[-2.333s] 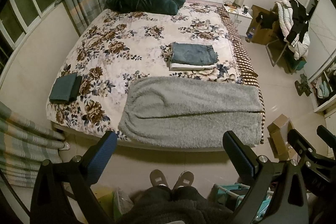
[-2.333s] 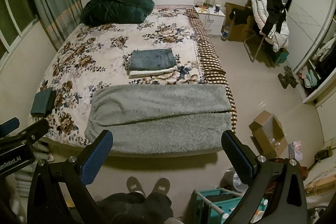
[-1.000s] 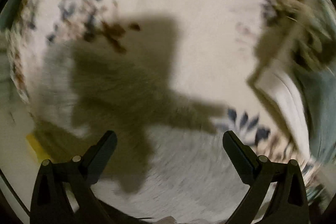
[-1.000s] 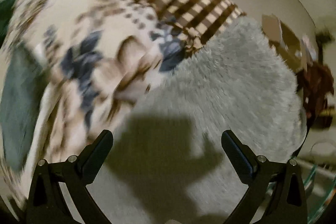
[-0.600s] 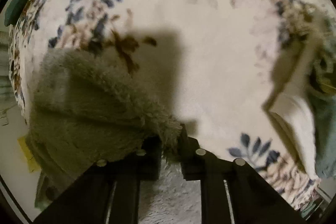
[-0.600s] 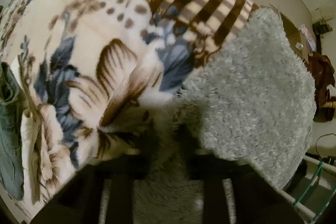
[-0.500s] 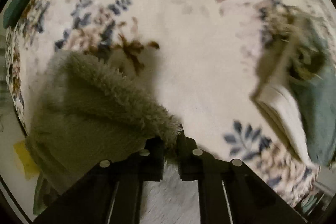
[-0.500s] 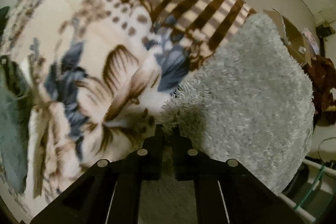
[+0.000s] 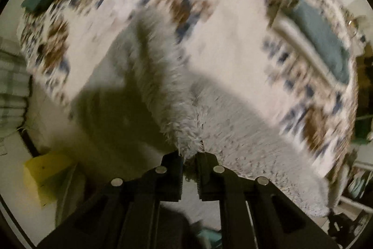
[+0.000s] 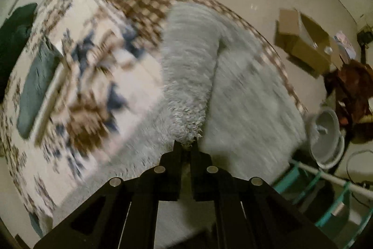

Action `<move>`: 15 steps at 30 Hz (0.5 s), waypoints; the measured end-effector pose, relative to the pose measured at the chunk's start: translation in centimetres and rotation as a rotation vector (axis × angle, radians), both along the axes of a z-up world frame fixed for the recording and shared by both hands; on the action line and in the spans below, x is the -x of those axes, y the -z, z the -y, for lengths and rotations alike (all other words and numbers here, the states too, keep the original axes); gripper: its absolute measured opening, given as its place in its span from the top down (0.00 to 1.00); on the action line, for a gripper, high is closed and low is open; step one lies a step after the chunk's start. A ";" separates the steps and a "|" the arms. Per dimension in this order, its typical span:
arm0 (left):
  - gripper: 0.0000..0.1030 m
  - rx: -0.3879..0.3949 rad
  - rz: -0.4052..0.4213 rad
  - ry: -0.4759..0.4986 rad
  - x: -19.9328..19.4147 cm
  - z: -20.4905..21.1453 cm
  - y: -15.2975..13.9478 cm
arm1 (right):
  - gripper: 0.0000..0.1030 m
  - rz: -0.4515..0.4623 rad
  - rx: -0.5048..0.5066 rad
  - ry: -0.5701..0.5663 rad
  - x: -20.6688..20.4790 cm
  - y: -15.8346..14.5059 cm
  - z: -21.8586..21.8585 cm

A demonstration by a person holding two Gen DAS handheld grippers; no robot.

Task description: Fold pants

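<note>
Both tongs are clenched on the fluffy grey pants [image 9: 223,123]: the left gripper [image 9: 189,155] pinches a tuft at lower centre of its view, the right gripper [image 10: 186,144] another at lower centre of its own, the cloth trailing up-frame over the flowered bedspread [image 9: 233,39], with a folded stack of clothes [image 10: 35,90] at far left
</note>
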State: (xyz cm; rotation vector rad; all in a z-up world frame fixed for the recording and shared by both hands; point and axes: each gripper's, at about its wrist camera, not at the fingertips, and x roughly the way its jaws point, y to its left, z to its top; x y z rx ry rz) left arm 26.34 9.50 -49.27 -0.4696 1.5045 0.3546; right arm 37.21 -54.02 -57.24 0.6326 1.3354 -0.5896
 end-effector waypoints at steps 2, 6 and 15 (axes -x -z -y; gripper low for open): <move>0.93 0.001 -0.054 -0.007 2.4 -0.2 2.1 | 0.94 -0.046 -0.006 -0.002 3.4 1.0 0.2; 0.93 -0.021 -0.155 -0.011 6.7 -0.8 7.5 | 0.95 -0.142 0.015 -0.019 8.6 4.6 0.7; 0.89 -0.017 -0.198 -0.066 8.3 -1.3 10.4 | 0.75 -0.290 -0.100 -0.030 13.3 11.3 1.8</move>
